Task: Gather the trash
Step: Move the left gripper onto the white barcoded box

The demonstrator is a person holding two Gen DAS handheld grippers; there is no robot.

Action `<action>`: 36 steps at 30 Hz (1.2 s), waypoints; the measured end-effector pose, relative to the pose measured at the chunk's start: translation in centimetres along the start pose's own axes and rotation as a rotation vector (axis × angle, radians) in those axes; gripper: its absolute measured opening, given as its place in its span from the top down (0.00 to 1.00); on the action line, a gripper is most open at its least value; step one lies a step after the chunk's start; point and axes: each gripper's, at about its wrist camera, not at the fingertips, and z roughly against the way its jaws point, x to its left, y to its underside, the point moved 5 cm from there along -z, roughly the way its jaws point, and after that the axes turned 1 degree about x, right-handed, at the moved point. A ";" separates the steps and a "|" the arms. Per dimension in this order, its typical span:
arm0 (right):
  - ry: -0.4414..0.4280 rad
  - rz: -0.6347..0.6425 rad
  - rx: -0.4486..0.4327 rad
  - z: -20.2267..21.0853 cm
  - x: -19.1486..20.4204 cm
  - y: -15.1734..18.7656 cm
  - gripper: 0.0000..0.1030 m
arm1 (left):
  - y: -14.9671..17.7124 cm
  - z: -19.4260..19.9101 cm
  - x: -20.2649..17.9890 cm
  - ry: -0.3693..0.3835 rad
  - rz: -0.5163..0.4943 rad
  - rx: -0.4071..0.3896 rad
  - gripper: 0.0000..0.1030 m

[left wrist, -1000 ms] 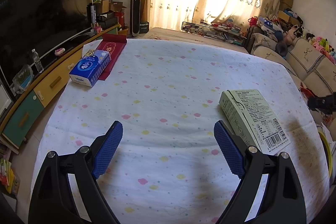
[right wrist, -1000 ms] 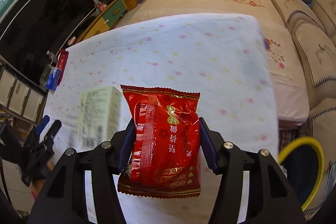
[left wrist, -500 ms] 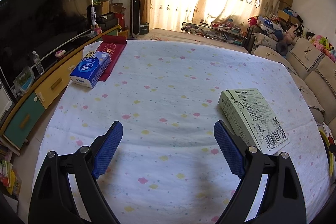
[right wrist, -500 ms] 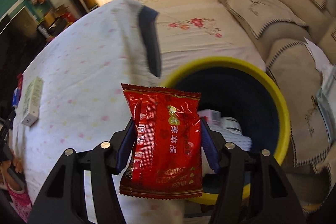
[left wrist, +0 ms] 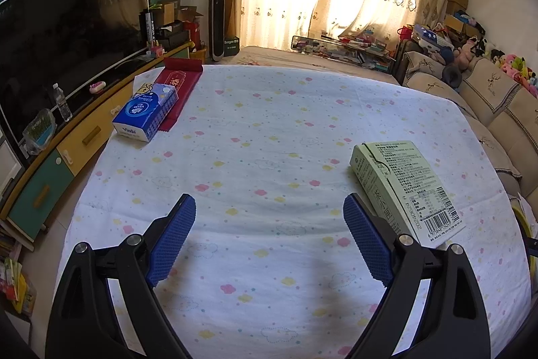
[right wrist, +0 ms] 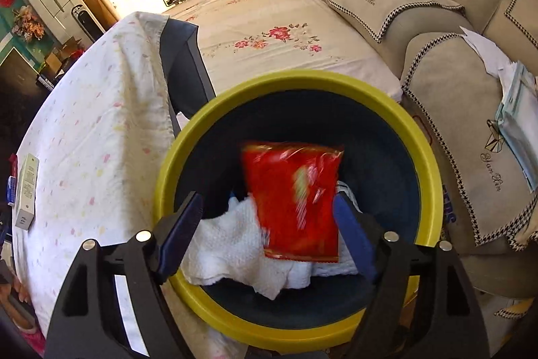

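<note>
In the right wrist view my right gripper point(right wrist: 269, 211) is open above a yellow-rimmed bin point(right wrist: 188, 143). A red snack packet point(right wrist: 292, 201) is blurred between the blue pads, free of them, over the bin's dark inside. White crumpled paper point(right wrist: 228, 251) lies in the bin. In the left wrist view my left gripper point(left wrist: 269, 221) is open and empty above the table. A pale green carton point(left wrist: 403, 184) lies flat just right of the right finger; it also shows far left in the right wrist view point(right wrist: 27, 187).
A table with a white spotted cloth point(left wrist: 269, 130) carries a blue tissue box point(left wrist: 146, 111) and a red packet point(left wrist: 180, 79) at its far left. A TV cabinet point(left wrist: 67, 140) runs along the left. A sofa point(right wrist: 437, 22) stands right of the bin.
My right gripper swung from the table to over the bin and opened. The red packet left the pads and is dropping into the bin. My left gripper stayed still.
</note>
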 end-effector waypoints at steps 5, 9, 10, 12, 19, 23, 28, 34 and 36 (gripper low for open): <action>-0.015 -0.043 -0.039 0.6 -1.1 0.3 0.26 | 0.0 0.3 0.1 0.001 0.011 -0.005 0.14; -0.020 -0.058 -0.091 2.2 -1.6 0.8 0.25 | 0.0 0.1 -0.1 0.024 0.048 0.018 0.14; -0.023 -0.054 -0.101 2.6 -1.6 1.0 0.24 | 0.0 0.2 -0.3 0.027 0.050 0.024 0.14; -0.027 -0.045 -0.114 3.1 -1.8 1.3 0.24 | -0.1 0.6 -1.1 0.040 0.050 0.022 0.14; -0.041 -0.008 -0.134 3.9 -1.0 2.3 0.23 | -1.3 1.3 -8.1 0.091 -0.030 0.026 0.08; -0.061 0.025 -0.120 3.4 -0.1 2.8 0.23 | -1.7 -0.9 -11.6 -0.002 -0.075 0.090 0.08; -0.084 0.054 -0.112 3.0 0.6 3.0 0.23 | -2.4 -2.6 -12.8 -0.057 -0.030 0.152 0.08; -0.128 0.050 -0.089 2.0 0.9 3.0 0.23 | -2.1 -3.9 -14.7 -0.076 -0.053 0.218 0.08; -0.144 0.046 -0.086 1.8 0.9 3.1 0.23 | -1.9 -4.3 -14.8 -0.091 -0.047 0.240 0.08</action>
